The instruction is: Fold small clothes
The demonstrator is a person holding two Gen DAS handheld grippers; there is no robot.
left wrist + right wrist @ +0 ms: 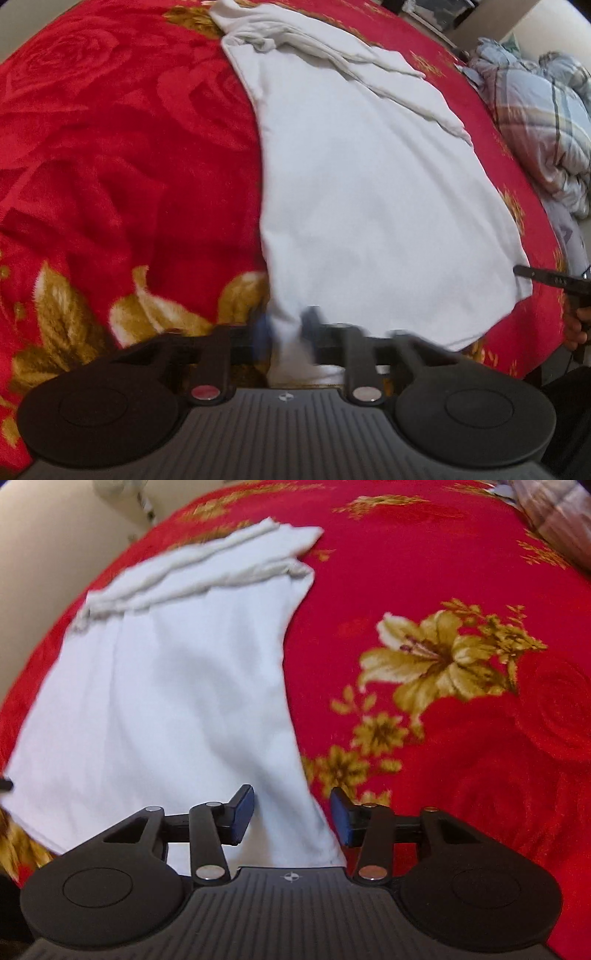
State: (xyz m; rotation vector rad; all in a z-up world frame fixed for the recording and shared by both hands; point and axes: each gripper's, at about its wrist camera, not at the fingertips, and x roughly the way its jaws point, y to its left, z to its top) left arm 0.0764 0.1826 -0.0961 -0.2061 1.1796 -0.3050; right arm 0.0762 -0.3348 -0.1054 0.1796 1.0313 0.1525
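A white garment [369, 192] lies spread on a red floral blanket [110, 147], its far end folded over in layers. My left gripper [286, 332] straddles the garment's near left corner, fingers blurred and close together with cloth between them. In the right wrist view the same garment [166, 701] lies at left. My right gripper [291, 816] is open, its blue-padded fingers [242, 812] straddling the garment's near right corner. The right gripper's tip also shows in the left wrist view [546, 278] at the garment's right corner.
A crumpled plaid quilt [535, 118] lies at the far right of the bed. The red blanket [461, 720] with gold flowers stretches to the right of the garment. A beige wall [44, 554] lies beyond the bed's left edge.
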